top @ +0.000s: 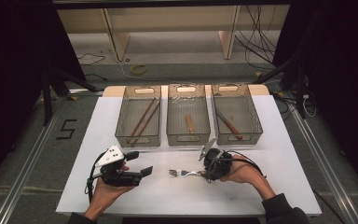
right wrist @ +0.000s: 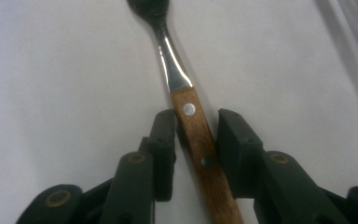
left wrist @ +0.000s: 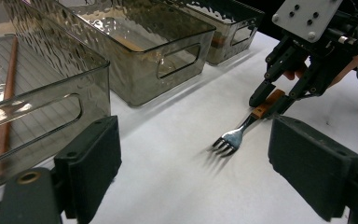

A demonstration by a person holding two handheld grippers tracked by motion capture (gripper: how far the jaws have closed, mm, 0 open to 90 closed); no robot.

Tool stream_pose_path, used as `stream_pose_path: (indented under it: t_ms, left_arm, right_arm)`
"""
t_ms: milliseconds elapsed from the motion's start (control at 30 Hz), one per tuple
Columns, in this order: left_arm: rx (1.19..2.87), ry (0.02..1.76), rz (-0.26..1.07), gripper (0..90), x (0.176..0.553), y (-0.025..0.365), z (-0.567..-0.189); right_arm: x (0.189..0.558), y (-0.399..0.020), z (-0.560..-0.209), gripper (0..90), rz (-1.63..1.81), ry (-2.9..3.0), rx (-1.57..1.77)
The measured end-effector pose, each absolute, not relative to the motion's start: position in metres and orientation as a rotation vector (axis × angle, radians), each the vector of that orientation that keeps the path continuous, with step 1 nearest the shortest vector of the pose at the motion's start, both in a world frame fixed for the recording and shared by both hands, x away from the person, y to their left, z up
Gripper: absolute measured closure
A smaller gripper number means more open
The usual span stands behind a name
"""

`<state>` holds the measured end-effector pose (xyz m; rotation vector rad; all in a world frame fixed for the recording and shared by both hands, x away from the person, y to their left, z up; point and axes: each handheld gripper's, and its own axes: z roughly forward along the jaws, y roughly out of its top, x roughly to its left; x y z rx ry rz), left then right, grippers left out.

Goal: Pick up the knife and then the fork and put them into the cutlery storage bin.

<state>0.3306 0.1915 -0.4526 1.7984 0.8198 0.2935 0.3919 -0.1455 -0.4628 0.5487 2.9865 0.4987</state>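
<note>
A fork (top: 182, 173) with a wooden handle lies flat on the white table, tines pointing left. My right gripper (top: 205, 175) sits low over its handle. In the right gripper view the two black pads (right wrist: 165, 135) stand on either side of the wooden handle (right wrist: 193, 126) with a thin gap on each side, so the right gripper (right wrist: 196, 135) is open around it. My left gripper (top: 142, 171) hovers to the left of the fork, open with nothing between its jaws. From the left gripper view, the fork (left wrist: 233, 137) lies ahead and the right gripper (left wrist: 272, 100) straddles its handle.
Three smoky clear bins stand in a row at the back of the table. The left bin (top: 138, 139) holds two chopsticks (top: 143, 117), the middle bin (top: 188, 138) a short wooden piece (top: 189, 123), and the right bin (top: 239, 137) a wooden-handled utensil (top: 230, 125). Cables lie on the floor beyond.
</note>
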Motion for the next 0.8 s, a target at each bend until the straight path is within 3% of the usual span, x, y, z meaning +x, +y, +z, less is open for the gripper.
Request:
stream_pose_path:
  t_ms: [267, 800]
  left_arm:
    - [1.798, 0.82, 0.293, 16.4, 0.3307, 0.1913, -0.4526]
    - [1.794, 0.824, 0.292, 16.5, 0.3308, 0.1916, -0.4528]
  right_arm:
    - [0.3917, -0.146, -0.4627, 76.6, 0.492, 2.992, 0.523]
    - [0.3929, -0.1486, -0.4598, 77.6, 0.517, 2.982, 0.565]
